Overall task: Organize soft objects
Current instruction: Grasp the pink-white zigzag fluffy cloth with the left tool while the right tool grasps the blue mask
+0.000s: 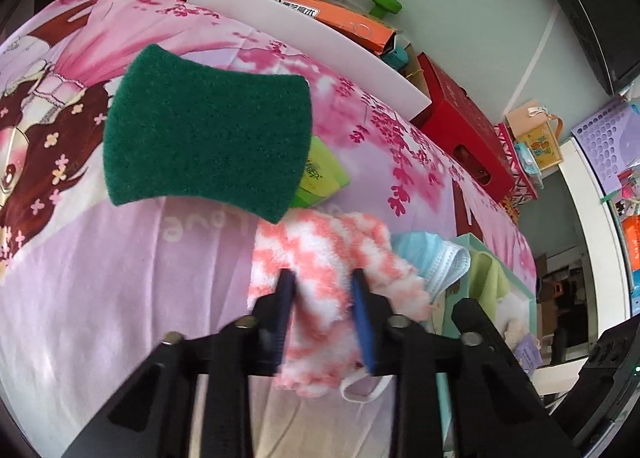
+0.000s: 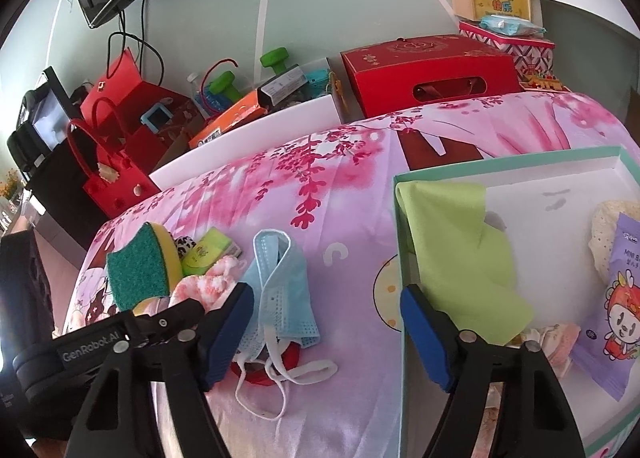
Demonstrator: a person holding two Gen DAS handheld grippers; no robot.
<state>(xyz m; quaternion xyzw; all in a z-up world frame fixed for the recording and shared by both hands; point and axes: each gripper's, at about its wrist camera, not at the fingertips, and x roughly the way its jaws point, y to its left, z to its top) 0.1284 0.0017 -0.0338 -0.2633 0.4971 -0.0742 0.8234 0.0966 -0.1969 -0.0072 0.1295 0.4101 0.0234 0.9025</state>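
My left gripper (image 1: 324,300) is shut on a fluffy pink-and-white cloth (image 1: 320,254) that lies on the pink floral bedspread (image 1: 120,278); both blue pads press into its pile. Just beyond it a green scouring sponge (image 1: 208,138) stands on edge, leaning on a yellow-green packet (image 1: 322,174). A light blue face mask (image 2: 280,286) lies between the wide-apart fingers of my right gripper (image 2: 326,310), which is open and holds nothing. At the right is a teal-rimmed white box (image 2: 400,242) with a green cloth (image 2: 460,254) draped over its near corner.
The box also holds a purple wipes packet (image 2: 624,298) and a cream soft item (image 2: 608,234). A red object (image 2: 256,374) lies under the mask's straps. Red gift boxes (image 2: 432,74), an orange carton (image 2: 228,122) and green dumbbells (image 2: 276,58) crowd the floor beyond the bed.
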